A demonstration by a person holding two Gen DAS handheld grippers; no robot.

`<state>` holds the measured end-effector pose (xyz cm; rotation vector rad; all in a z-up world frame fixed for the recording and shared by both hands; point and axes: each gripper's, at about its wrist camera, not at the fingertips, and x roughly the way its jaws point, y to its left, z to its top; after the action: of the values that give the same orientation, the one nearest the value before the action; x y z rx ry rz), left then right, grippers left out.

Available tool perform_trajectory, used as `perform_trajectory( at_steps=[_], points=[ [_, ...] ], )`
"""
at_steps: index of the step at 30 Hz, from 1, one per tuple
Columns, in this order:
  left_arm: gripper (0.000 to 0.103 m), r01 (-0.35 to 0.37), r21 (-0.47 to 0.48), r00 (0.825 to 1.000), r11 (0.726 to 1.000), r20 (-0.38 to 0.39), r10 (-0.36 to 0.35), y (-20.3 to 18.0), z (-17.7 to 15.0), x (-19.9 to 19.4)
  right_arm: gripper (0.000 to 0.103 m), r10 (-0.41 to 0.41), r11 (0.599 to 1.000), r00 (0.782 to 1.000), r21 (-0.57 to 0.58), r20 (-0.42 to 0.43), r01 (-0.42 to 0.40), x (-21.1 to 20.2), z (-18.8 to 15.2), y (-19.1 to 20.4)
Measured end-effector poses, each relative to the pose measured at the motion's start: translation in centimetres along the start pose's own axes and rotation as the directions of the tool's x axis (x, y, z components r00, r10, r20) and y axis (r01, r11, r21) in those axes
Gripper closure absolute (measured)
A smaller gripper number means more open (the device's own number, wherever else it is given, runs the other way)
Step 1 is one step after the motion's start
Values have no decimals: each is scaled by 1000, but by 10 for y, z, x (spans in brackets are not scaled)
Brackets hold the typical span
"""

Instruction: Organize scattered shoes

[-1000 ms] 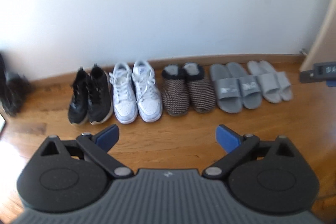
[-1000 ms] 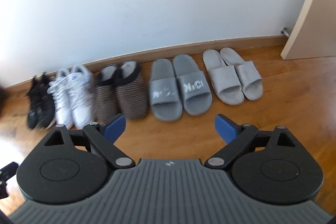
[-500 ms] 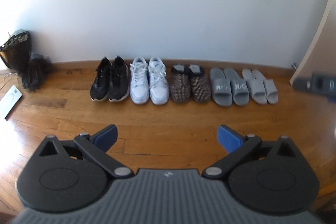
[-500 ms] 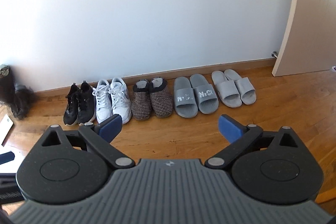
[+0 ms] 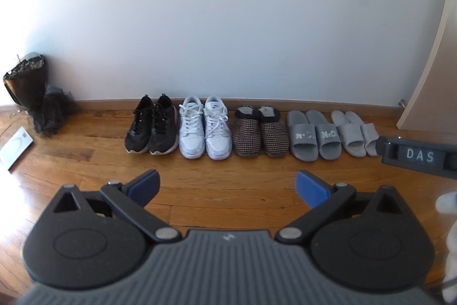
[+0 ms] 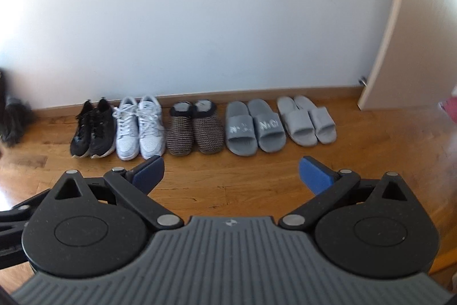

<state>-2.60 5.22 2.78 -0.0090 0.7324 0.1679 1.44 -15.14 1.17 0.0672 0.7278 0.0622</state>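
Five pairs lined up along the baseboard, toes toward me, across the middle of both views. From picture-left: black sneakers (image 5: pixel 151 127) (image 6: pixel 92 130), white sneakers (image 5: pixel 204 129) (image 6: pixel 140 127), brown knit slippers (image 5: pixel 260 132) (image 6: pixel 194 130), grey slides with lettering (image 5: pixel 314 135) (image 6: pixel 255 129), plain light grey slides (image 5: pixel 355 133) (image 6: pixel 307 120). Each pair sits side by side, shoes touching or just beside each other, pairs close together in one row on the wooden floor (image 5: pixel 228 179) (image 6: pixel 228 182). White wall (image 5: pixel 228 19) behind them.

My left claw (image 5: pixel 227 185) fills the bottom of the left wrist view, jaws spread wide, blue pads (image 5: pixel 144 185) well apart, nothing between them but bare floor. It hangs short of the row, not touching any shoe.

My right claw (image 6: pixel 231 173) same in the right wrist view: its jaws have just been opening and now stand wide, blue pads (image 6: pixel 315 175) well apart, nothing held. Left pad tip overlaps the white sneakers in the picture, but the claw is nearer the camera, no contact.

Left wrist view extras: dark wrapped bundle (image 5: pixel 34 102) at far left against the wall, a flat white card (image 5: pixel 15 147) on the floor at left edge, door edge (image 5: pixel 428 76) at right. Part of the right claw's body marked "DAS" pokes in at right edge.
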Motion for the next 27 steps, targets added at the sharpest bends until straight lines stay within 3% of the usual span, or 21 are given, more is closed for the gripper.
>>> perform_trajectory(
  at_steps=[27],
  points=[
    [0, 21, 24, 1000, 999, -1, -21, -9, -10, -7, 1, -4, 1000, 999, -7, -51, 4, 5, -9, 17]
  ],
)
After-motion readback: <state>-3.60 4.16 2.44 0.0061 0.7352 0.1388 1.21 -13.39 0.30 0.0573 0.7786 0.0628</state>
